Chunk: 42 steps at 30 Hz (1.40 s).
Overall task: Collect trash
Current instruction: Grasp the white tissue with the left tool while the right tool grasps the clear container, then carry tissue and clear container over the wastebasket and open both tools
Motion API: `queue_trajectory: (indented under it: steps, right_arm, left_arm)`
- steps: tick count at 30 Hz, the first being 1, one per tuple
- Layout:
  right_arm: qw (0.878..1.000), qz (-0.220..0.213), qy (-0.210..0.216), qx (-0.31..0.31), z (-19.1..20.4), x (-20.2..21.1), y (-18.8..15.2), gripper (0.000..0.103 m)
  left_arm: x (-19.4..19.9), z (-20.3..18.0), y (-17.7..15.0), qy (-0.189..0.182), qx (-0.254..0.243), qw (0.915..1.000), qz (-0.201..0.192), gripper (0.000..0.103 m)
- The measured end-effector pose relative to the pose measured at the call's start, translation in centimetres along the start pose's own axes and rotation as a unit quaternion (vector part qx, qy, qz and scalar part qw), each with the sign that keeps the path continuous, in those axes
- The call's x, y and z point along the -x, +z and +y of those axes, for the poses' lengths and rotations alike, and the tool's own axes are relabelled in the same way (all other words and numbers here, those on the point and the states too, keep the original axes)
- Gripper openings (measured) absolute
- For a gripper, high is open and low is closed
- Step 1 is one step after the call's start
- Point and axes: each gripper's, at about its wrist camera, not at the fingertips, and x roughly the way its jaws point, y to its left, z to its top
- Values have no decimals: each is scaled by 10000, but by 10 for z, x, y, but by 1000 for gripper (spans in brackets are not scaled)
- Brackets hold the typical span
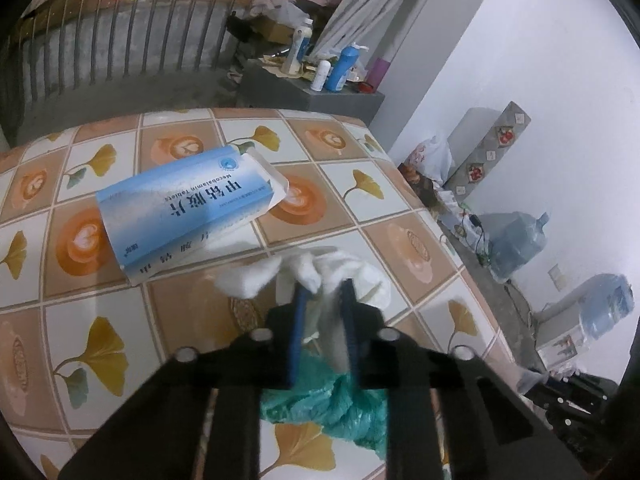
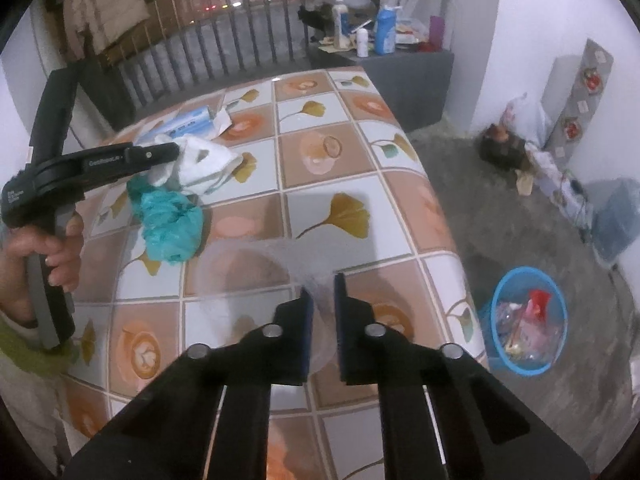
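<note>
Quick headcount of what's lying around

On the tiled table [image 2: 400,208] I count one blue-and-white tablet box [image 1: 188,204], one crumpled white tissue wad [image 1: 340,272], one scrunched teal plastic bag [image 2: 170,224] and one clear plastic cup [image 2: 256,276], so four bits of trash up top. Two grippers: the left gripper [image 1: 325,286] and the right gripper [image 2: 323,284]. One hand [image 2: 56,252] visible, on the left one's handle. Down on the floor there's one blue basket [image 2: 556,356] with mixed rubbish inside, too jumbled to count. Two big blue water jugs, one [image 1: 516,240] nearer and one [image 1: 604,304] further along. The grey ledge [image 1: 344,100] has three bottles I can make out.
</note>
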Motion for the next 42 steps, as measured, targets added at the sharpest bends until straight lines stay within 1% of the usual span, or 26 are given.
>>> queue_trajectory:
  steps: [2, 5, 10, 16, 19, 22, 27, 33, 38, 42]
  right_arm:
    - [10000, -20, -12, -45, -3, 2, -2, 4]
    - [9999, -53, 36, -152, -10, 6, -4, 4]
    - [9991, -84, 153, -386, -21, 9, -5, 4]
    - [9982, -174, 231, -525, -29, 15, -3, 4]
    - [9975, -199, 326, -592, -32, 17, -3, 4]
    - [9957, -205, 564, -700, -36, 19, -3, 4]
    - [9930, -200, 804, -845, -41, 23, -4, 4]
    - [9886, -211, 1128, -973, -44, 28, -4, 4]
    - [9864, -201, 1270, -1026, -46, 31, -8, 4]
    - [9850, -312, 1310, -1083, -50, 38, -11, 4]
  left_arm:
    - [0, 0, 2, -35, 25, 10000, -48, 10]
    - [4, 1, 4, -189, 91, 9996, -162, 8]
    - [19, 1, 9, -448, 208, 9976, -485, 7]
    - [48, -5, 15, -702, 218, 9924, -984, 7]
    - [65, -10, 15, -810, 186, 9901, -1131, 7]
    - [80, -13, 10, -920, 153, 9880, -1228, 7]
    - [111, -18, -4, -1028, 85, 9846, -1412, 7]
    - [140, -22, -31, -1226, 117, 9812, -1487, 7]
    - [157, -26, -54, -1224, 154, 9806, -1524, 7]
    - [165, -32, -63, -1158, 110, 9813, -1536, 7]
